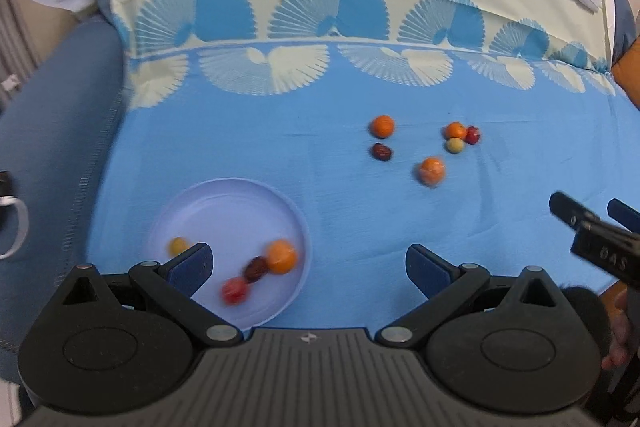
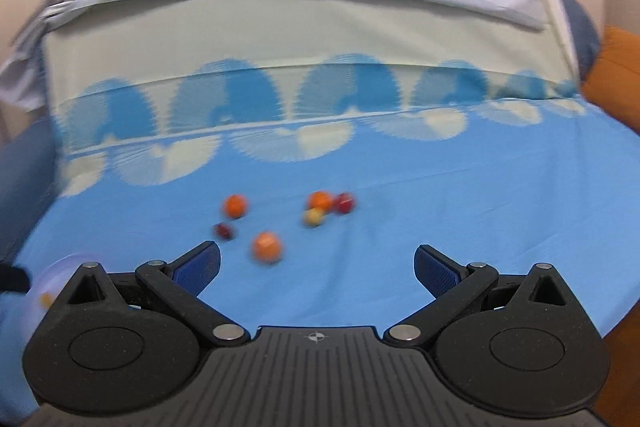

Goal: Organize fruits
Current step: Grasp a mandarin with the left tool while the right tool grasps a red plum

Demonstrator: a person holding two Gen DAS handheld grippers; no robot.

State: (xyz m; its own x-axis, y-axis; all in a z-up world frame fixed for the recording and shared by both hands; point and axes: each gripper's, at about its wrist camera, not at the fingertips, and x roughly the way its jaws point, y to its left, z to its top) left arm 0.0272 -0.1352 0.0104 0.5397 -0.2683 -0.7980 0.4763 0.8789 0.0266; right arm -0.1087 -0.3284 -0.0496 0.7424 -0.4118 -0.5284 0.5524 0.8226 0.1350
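Observation:
A pale lilac plate (image 1: 192, 203) lies on the blue cloth at the lower left and holds several small fruits: an orange (image 1: 281, 256), a dark red one (image 1: 255, 269), a red one (image 1: 234, 289) and a yellow one (image 1: 178, 245). Several loose fruits lie farther right: oranges (image 1: 382, 126) (image 1: 432, 171) (image 1: 455, 131), a dark red fruit (image 1: 382, 152), a yellow one (image 1: 455, 145), a red one (image 1: 472, 135). My left gripper (image 1: 309, 267) is open and empty above the plate's near edge. My right gripper (image 2: 317, 267) is open and empty, short of the loose fruits (image 2: 267, 247).
A cream and blue patterned cloth (image 1: 320, 27) covers the sofa back and seat. A dark blue armrest (image 1: 48, 131) is at the left, an orange cushion (image 2: 616, 75) at the right. The right gripper shows in the left wrist view (image 1: 588, 223).

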